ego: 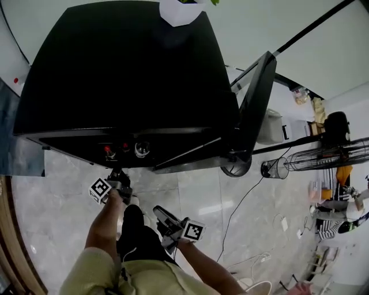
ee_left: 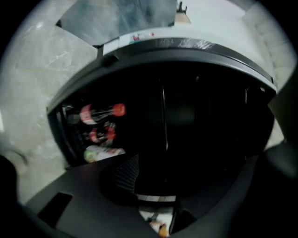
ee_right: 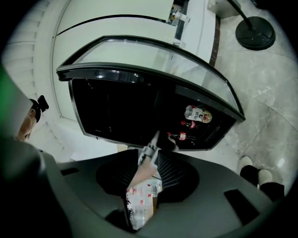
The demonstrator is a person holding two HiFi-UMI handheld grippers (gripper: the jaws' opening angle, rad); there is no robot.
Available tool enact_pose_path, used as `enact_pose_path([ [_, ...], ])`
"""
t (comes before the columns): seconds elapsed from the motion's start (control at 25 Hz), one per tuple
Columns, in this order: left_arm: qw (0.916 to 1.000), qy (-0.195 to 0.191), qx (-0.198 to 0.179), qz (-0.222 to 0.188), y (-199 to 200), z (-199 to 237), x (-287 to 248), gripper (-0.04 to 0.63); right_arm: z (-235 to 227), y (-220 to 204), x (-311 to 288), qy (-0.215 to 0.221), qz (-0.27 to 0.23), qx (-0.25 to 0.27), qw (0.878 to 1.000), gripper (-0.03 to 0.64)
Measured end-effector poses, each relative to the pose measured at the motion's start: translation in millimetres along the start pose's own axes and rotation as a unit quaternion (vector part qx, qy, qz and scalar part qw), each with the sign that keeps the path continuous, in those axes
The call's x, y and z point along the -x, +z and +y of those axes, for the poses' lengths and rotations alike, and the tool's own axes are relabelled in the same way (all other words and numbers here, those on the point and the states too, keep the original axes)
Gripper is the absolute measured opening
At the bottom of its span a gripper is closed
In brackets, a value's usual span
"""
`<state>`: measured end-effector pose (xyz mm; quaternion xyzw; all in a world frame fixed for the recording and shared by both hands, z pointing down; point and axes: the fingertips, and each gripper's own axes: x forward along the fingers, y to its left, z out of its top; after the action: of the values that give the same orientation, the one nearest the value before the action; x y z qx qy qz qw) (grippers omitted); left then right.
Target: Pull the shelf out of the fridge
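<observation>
The black fridge (ego: 127, 69) stands open in front of me, its door (ego: 258, 98) swung out to the right. Its inside (ee_left: 186, 116) is dark. A thin pale slanting edge (ego: 193, 148) crosses it; I cannot tell whether that is the shelf. Three bottles (ego: 125, 148) stand at the inside's left end (ee_left: 100, 111) (ee_right: 198, 114). My left gripper (ego: 118, 180) is low in front of the opening, just below the bottles, jaws apart, nothing gripped. My right gripper (ego: 164, 218) is farther back above the floor, open and empty, its ribbed pads (ee_right: 174, 173) apart.
A white box (ego: 181, 11) sits on the fridge top. Right of the door are a round black stand base (ego: 236, 167), a floor fan (ego: 328, 152) and a cable (ego: 242, 201) trailing over the tiled floor. A person (ego: 346, 216) is at the far right.
</observation>
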<state>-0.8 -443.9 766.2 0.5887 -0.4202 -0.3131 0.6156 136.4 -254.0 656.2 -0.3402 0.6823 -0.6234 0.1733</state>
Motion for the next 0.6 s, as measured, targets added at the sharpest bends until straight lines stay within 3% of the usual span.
enact_pose_path([
  [0.04, 0.9972, 0.026, -0.036, 0.059, -19.2, 13.4, 28.4, 0.146, 8.5, -3.2, 0.1, 0.009, 0.014, 0.016, 1.0, 0.125],
  [0.08, 0.9857, 0.068, -0.088, 0.127, -36.2, 32.2, 63.1, 0.144, 19.1, -8.5, -1.5, 0.019, 0.033, 0.044, 0.998, 0.105],
  [0.12, 0.9615, 0.115, -0.147, 0.201, -51.1, 52.9, 103.3, 0.144, 32.6, -15.6, -4.9, 0.034, 0.054, 0.085, 0.994, 0.086],
  [0.16, 0.9237, 0.156, -0.21, 0.28, -65.2, 70.3, 147.5, 0.144, 47.7, -24.0, -7.9, 0.052, 0.076, 0.138, 0.986, 0.081],
  [0.24, 0.827, 0.194, -0.313, 0.424, -94.6, 83.5, 239.2, 0.143, 76.8, -41.6, -6.0, 0.079, 0.11, 0.251, 0.958, 0.081],
  [0.28, 0.7843, 0.197, -0.346, 0.476, -108.1, 80.2, 280.5, 0.144, 89.0, -49.2, -1.8, 0.088, 0.122, 0.295, 0.944, 0.078],
  [0.32, 0.7506, 0.196, -0.373, 0.509, -118.3, 74.0, 315.5, 0.143, 98.5, -56.3, 2.5, 0.094, 0.135, 0.327, 0.931, 0.078],
  [0.36, 0.7246, 0.199, -0.397, 0.527, -123.4, 68.0, 344.2, 0.144, 104.5, -63.9, 5.6, 0.098, 0.154, 0.348, 0.919, 0.078],
  [0.4, 0.7051, 0.21, -0.419, 0.532, -123.0, 64.4, 368.2, 0.144, 106.9, -72.8, 7.6, 0.1, 0.182, 0.362, 0.909, 0.078],
  [0.44, 0.6922, 0.232, -0.435, 0.527, -117.9, 63.4, 388.8, 0.133, 106.8, -82.9, 9.3, 0.098, 0.217, 0.371, 0.898, 0.075],
  [0.48, 0.6854, 0.259, -0.442, 0.517, -109.8, 64.5, 406.9, 0.112, 106.5, -94.0, 11.7, 0.094, 0.252, 0.379, 0.885, 0.054],
  [0.52, 0.6833, 0.289, -0.443, 0.503, -100.3, 66.9, 422.3, 0.11, 108.8, -106.2, 15.5, 0.093, 0.284, 0.386, 0.873, 0.046],
  [0.6, 0.691, 0.338, -0.427, 0.476, -83.5, 72.6, 445.1, 0.094, 123.3, -136.1, 26.6, 0.109, 0.339, 0.396, 0.846, 0.031],
])
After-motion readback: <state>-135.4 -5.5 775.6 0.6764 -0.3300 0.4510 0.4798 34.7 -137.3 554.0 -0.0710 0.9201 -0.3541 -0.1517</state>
